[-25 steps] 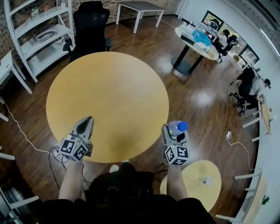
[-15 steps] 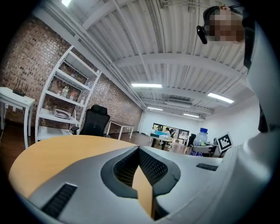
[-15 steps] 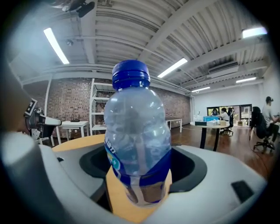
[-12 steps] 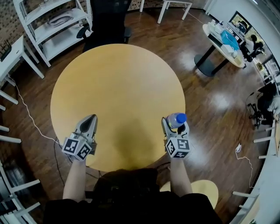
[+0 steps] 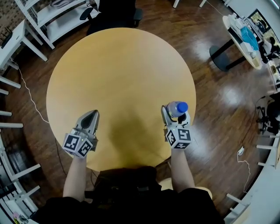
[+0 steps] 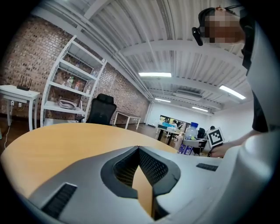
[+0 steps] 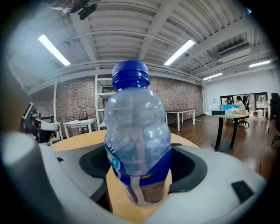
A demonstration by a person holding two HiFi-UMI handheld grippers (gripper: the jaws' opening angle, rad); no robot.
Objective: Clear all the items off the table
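A clear plastic bottle (image 5: pixel 177 108) with a blue cap and blue label stands upright between the jaws of my right gripper (image 5: pixel 176 116), which is shut on it above the right near part of the round yellow table (image 5: pixel 118 70). In the right gripper view the bottle (image 7: pixel 138 144) fills the middle, with both jaws against its lower body. My left gripper (image 5: pixel 89 116) is shut and holds nothing, pointing over the table's near left part. In the left gripper view its jaws (image 6: pixel 139 148) meet above the tabletop (image 6: pixel 65 140), and the bottle (image 6: pixel 191 131) shows small at the right.
A white shelf unit (image 5: pixel 57 17) and a black office chair (image 5: pixel 116 11) stand beyond the table's far edge. A white desk (image 5: pixel 13 39) is at the far left. Another round table (image 5: pixel 243 35) with things on it stands far right on the wood floor.
The head view has tipped further down over the table. Both grippers now reach a little further in from the near edge. The bottle stays in the right gripper.
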